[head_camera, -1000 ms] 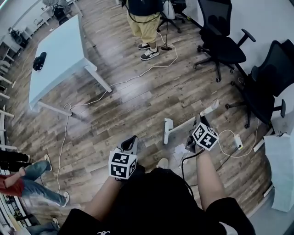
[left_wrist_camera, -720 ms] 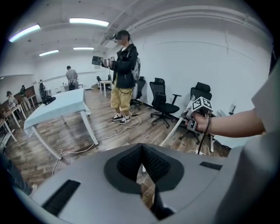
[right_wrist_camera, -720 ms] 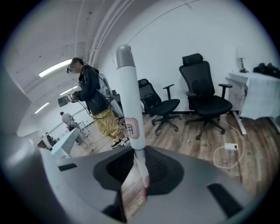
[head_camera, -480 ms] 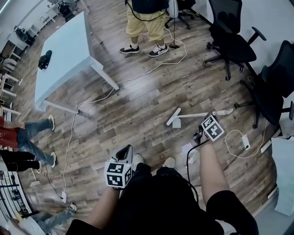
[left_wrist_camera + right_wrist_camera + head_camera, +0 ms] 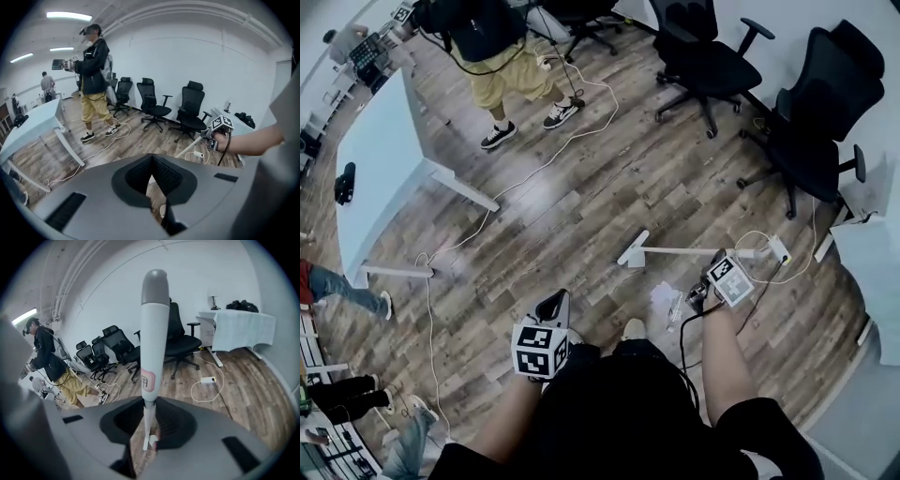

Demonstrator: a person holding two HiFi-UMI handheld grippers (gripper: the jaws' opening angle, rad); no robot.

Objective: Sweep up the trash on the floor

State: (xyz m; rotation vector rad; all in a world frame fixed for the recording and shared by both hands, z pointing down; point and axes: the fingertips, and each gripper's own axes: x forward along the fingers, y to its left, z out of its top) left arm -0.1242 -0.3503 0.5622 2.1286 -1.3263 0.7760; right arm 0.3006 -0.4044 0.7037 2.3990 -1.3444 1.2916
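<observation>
**Three cameras around the black chairs [image 5: 811,141]**
The head view looks steeply down from high up, with the chairs far off at its top right. The left gripper view sits low and faces the chairs across the floor [image 5: 140,140]. The right gripper view looks along the white handle [image 5: 152,357], with the chairs behind it.

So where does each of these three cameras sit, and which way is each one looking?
Head view: on the person's head, looking steeply down at the wood floor; both forearms, the left gripper and the right gripper show.
Left gripper view: on the left gripper, looking along its empty jaws across the room; the right forearm and right gripper show.
Right gripper view: on the right gripper, looking along jaws closed on the broom handle; only the gripper shows.
Shared: all three catch the bystander in yellow shorts and black office chairs.
</observation>
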